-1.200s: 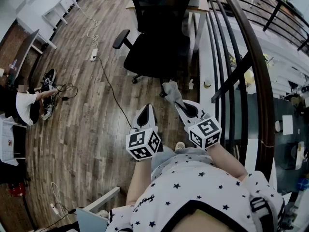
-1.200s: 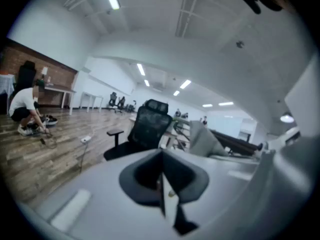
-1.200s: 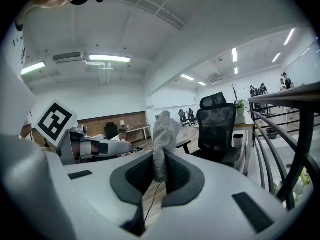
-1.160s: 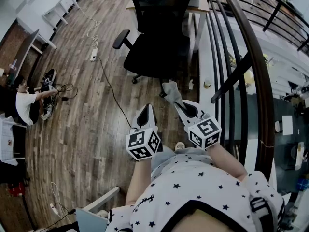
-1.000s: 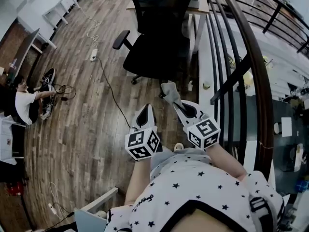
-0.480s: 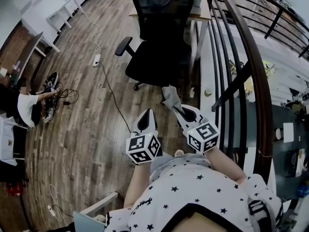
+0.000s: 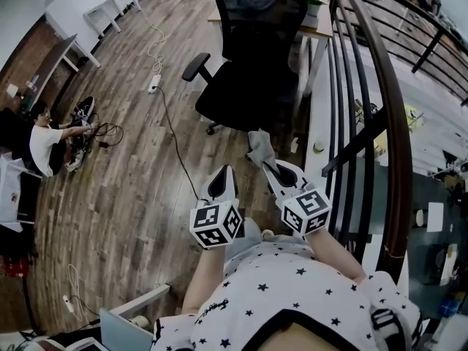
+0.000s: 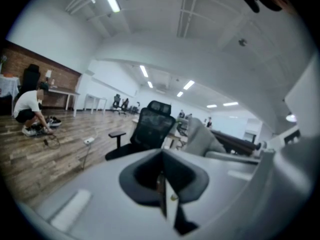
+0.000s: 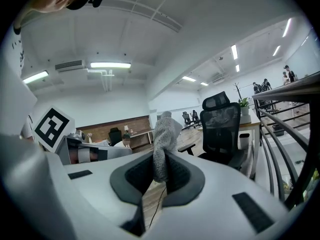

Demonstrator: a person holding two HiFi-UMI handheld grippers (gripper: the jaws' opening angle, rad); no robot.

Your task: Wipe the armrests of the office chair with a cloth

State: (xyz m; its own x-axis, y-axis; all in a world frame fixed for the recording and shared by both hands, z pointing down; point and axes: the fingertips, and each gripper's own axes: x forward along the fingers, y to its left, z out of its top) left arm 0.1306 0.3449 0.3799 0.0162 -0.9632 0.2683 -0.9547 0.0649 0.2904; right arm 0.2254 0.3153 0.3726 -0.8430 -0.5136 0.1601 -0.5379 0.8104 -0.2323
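Your right gripper (image 7: 272,172) pinches the cloth (image 7: 258,146) by one end; rubbing the far armrest (image 7: 196,66) hard could tug it free. Your left gripper (image 7: 222,183) is closed, empty.

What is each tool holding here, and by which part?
The right tool clamps the grey cloth by its lower end; the rest stands up past the jaws. The left tool is shut on nothing.

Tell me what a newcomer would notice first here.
The black office chair stands ahead on the wood floor. A grey cloth sticks out of the right gripper, pinched between its jaws; the left gripper beside it is shut and empty. At far left a person crouches.
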